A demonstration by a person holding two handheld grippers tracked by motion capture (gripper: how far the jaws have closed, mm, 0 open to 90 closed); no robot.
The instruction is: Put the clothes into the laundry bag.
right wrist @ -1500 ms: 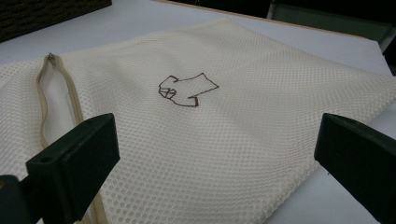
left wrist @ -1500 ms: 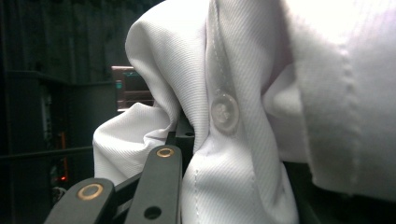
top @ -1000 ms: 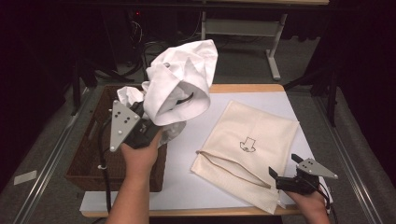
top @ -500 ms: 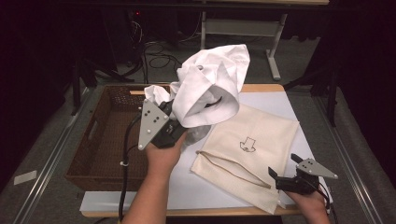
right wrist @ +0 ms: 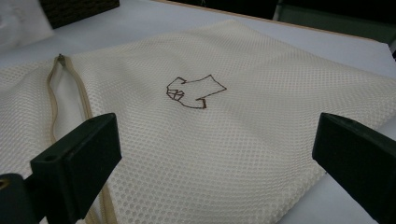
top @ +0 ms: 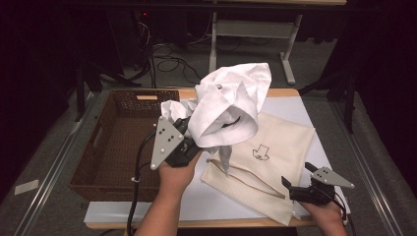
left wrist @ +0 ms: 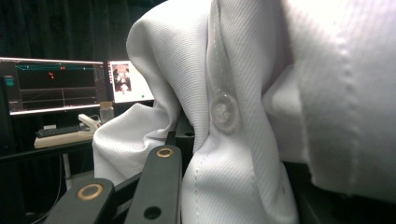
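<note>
White cotton, a bunched shirt, occupies the centre of the high view, lifted clear of the table and held above the left edge of the mesh bag; the left gripper is clamped on its lower folds, just left of centre, with the person's left hand below it; a tail of the cloth hangs down to the bag near the zip. From the left gripper view the same shirt covers the centre and right of the frame, a clear button showing on its stitched placket at mid-frame; the black jaws rise from the lower left with cloth pressed between them; monitors glow at the left edge.

Cream mesh bag lies flat on the white table sheet in the lower right of the high view, its zip open along the near side and a small brown emblem at its middle. The right gripper rests at the lower right corner, at the bag's near edge, jaws standing apart with nothing pinched; in the right gripper view both jaws sit wide at the bottom corners, the bag lying under and beyond them, emblem at upper centre, zip at left.

Brown wicker basket stands at the left of the high view, just beside the left gripper.
</note>
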